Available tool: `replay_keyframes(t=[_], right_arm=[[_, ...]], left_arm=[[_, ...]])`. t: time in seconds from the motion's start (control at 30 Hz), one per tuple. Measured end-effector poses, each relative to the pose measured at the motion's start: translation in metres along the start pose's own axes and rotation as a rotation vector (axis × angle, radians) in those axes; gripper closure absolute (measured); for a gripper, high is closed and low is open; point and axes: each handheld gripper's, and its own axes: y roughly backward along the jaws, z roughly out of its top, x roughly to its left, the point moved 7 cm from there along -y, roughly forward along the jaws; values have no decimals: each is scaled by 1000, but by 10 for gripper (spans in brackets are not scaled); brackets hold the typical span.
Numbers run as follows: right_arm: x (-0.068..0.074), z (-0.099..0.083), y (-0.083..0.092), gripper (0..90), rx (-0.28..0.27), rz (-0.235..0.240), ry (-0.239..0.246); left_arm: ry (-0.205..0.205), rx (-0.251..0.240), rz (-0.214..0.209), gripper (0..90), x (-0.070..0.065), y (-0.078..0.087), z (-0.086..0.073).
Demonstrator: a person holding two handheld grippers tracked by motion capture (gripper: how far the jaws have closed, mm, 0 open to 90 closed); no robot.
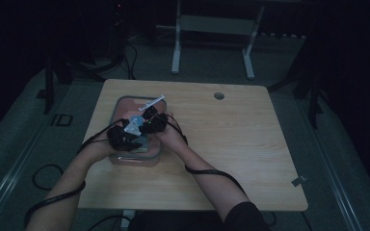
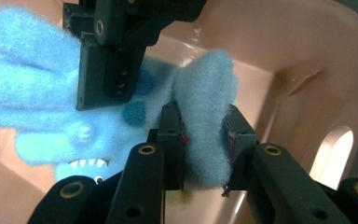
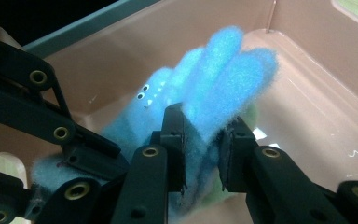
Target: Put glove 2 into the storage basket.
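A fuzzy blue glove with small eyes and white teeth on it is held inside a pink plastic bin. My left gripper is shut on a folded flap of the glove, pinched between both pads. My right gripper is shut on the glove's finger end, which sticks up past the jaws. In the high view both grippers, left and right, sit close together over the bin at the table's left. The right gripper's jaws come down from the top of the left gripper view.
The bin stands on a wooden table with a round cable hole at the back. A thin white object lies at the bin's far rim. Something greenish lies under the glove. Cables trail off the table's near edge.
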Motion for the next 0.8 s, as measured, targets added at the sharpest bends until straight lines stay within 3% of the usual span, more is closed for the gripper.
replay_keyframes(t=[0.3,0.4,0.8], right_arm=[[-2,2,1,639,-12,5,-17],[-6,3,4,615,-23,-22,-10],[-15,2,16,555,-28,-46,-18]], left_arm=[[32,12,-5,674,0,-1,0],[32,14,-3,675,0,-1,0],[46,13,7,606,-3,-1,2]])
